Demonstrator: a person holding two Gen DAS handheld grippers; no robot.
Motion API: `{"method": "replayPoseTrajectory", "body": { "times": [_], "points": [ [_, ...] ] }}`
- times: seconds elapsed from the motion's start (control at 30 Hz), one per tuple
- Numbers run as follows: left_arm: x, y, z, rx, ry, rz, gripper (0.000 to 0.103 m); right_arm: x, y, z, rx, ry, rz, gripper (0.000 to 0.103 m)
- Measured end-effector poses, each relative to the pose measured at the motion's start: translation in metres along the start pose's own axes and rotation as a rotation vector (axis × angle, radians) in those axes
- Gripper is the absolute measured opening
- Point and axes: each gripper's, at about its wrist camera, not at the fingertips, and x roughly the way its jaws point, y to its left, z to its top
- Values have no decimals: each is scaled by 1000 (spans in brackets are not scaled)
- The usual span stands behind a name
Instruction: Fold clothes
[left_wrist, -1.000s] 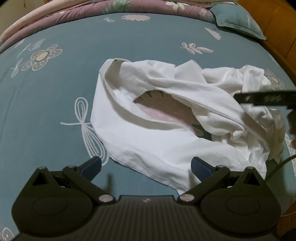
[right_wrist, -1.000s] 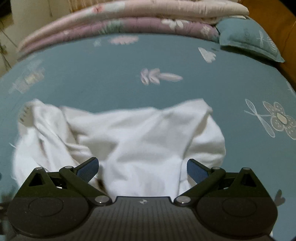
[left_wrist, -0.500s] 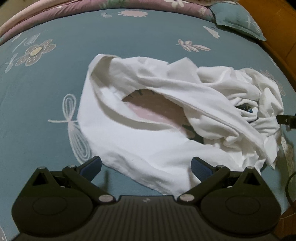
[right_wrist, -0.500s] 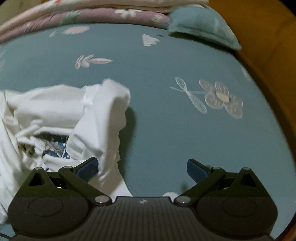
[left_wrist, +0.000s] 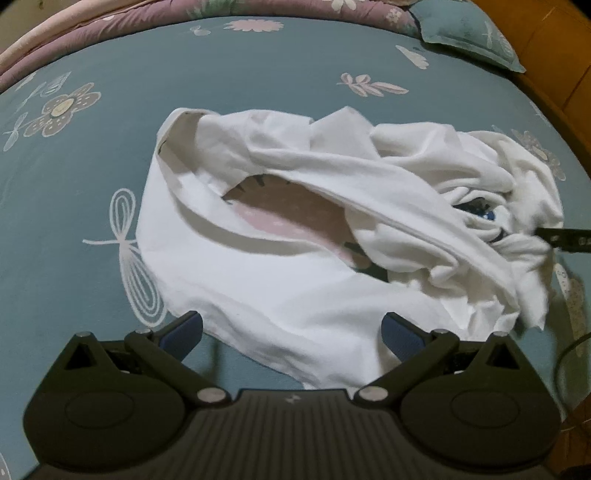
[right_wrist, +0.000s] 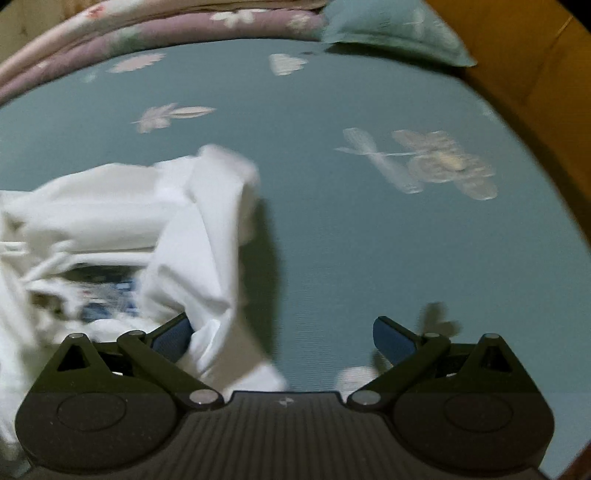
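bedroom, floral bedsheet (left_wrist: 110, 155) (pillow (right_wrist: 391, 33), folded quilts (right_wrist: 110, 33))

Item count:

- White garment (left_wrist: 280, 295): one, lying crumpled on the bed, with a pink and a blue printed area showing inside the folds. It also appears at the left of the right wrist view (right_wrist: 110, 206).
- Teal bedsheet (left_wrist: 92, 206): one, printed with pale flower, leaf and dragonfly motifs.
- Pillow (left_wrist: 465, 33): one, teal, at the far right corner of the bed.
- Folded quilts (right_wrist: 110, 37): two layers can be told apart at the far edge, one pink over one mauve.
- Grippers: two, the left gripper (left_wrist: 291, 332) and the right gripper (right_wrist: 282, 336), each with two blue-padded fingers spread wide apart.
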Motion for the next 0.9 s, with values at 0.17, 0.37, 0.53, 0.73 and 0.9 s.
{"method": "replayPoseTrajectory", "body": {
  "times": [0.17,0.37,0.53,0.73,0.9],
  "points": [
    [1,2,1,-4,2,-1,102,1,-22,10,-81,-31,-177,103],
    [-2,3,-3,4,-2,4,102,5,-44,31,-117,-74,-308,103],
    [-5,8,-5,-9,-7,9,102,3,-52,44,-93,-107,-322,103],
    [-6,6,-6,-4,-6,2,102,-12,-46,27,35,-79,-52,103],
    [-8,7,-6,6,-6,-7,102,-14,-24,-11,43,9,149,103]
  ]
}}
